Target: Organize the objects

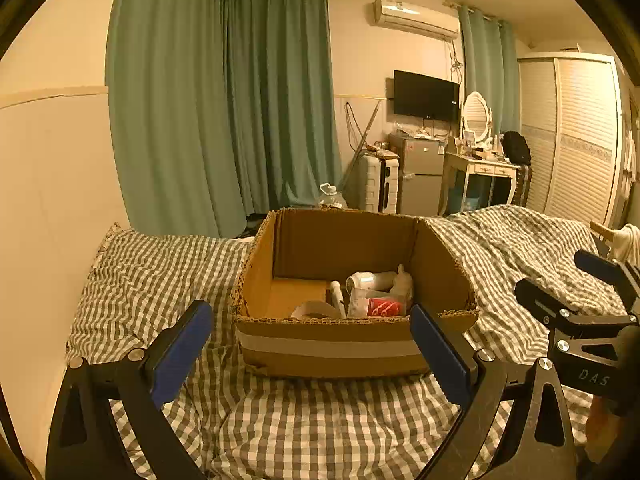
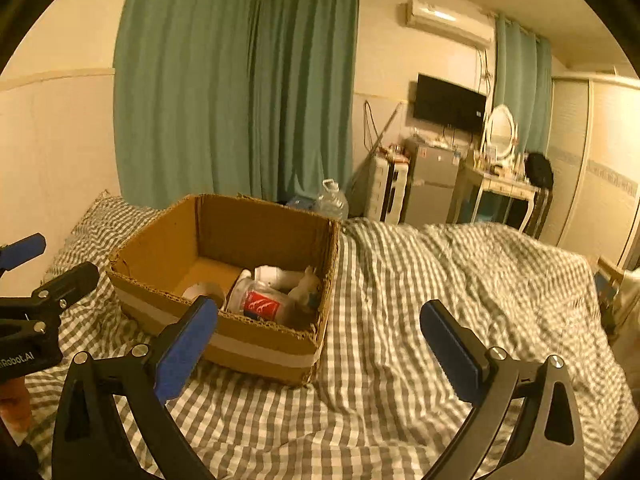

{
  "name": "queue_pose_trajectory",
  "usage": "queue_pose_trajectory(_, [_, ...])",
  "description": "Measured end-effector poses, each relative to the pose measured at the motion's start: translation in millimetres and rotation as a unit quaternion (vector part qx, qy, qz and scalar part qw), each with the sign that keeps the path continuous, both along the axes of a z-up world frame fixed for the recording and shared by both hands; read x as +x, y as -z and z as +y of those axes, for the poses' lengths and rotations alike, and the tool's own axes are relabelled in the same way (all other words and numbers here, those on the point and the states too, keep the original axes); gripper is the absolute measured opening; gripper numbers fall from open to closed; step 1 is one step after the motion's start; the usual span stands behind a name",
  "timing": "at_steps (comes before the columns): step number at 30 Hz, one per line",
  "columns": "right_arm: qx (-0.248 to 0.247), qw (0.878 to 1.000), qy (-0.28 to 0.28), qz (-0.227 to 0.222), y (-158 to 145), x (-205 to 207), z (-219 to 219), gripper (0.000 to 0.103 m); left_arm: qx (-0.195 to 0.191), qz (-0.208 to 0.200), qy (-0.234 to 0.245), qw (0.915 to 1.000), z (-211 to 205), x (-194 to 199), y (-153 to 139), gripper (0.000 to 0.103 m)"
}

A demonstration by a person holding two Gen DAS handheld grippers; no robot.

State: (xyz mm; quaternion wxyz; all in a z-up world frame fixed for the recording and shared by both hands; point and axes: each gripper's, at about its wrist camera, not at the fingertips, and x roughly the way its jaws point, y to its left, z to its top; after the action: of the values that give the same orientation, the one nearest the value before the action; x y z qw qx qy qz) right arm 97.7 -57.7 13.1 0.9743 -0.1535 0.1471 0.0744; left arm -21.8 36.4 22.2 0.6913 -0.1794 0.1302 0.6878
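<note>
While both are held above the checked bed cover (image 2: 420, 288), the left hand-held gripper (image 1: 312, 354) and the right hand-held gripper (image 2: 320, 344) are seen with their blue-padded jaws spread wide and nothing between them. An open cardboard box (image 1: 332, 354) is set on the bed, directly ahead of the left hand-held gripper and ahead-left of the right one. Inside it, toward its right side, a clear bottle with a red label (image 2: 260, 302), a white bottle (image 1: 370, 280) and a roll of tape (image 1: 314, 310) are lain together. Green curtains (image 1: 224, 100) are hung behind the box.
</note>
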Motion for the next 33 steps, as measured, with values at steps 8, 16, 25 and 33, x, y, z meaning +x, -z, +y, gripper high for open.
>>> queue_pose_trajectory(8, [0.006, 1.0, 0.007, 0.018, -0.2, 3.2, -0.2, 0.101, -0.01, -0.009, -0.009, 0.9999, -1.0, -8.4, 3.0, 0.102])
queue_pose_trajectory(16, [0.008, 1.0, 0.009, 0.028, 1.0, 5.0, -1.7, 0.101, -0.02, -0.015, -0.014, 0.9996, -1.4, -13.0, 7.9, 0.102])
queue_pose_trajectory(25, [0.005, 0.999, 0.008, 0.032, 3.0, 5.9, -1.1, 0.101, -0.025, -0.013, -0.011, 0.9995, 0.2, -13.2, 10.0, 0.102])
queue_pose_trajectory(33, [0.002, 0.999, 0.008, 0.033, 4.1, 6.7, -0.3, 0.101, -0.026, -0.014, -0.008, 0.9995, 0.1, -13.0, 8.9, 0.102])
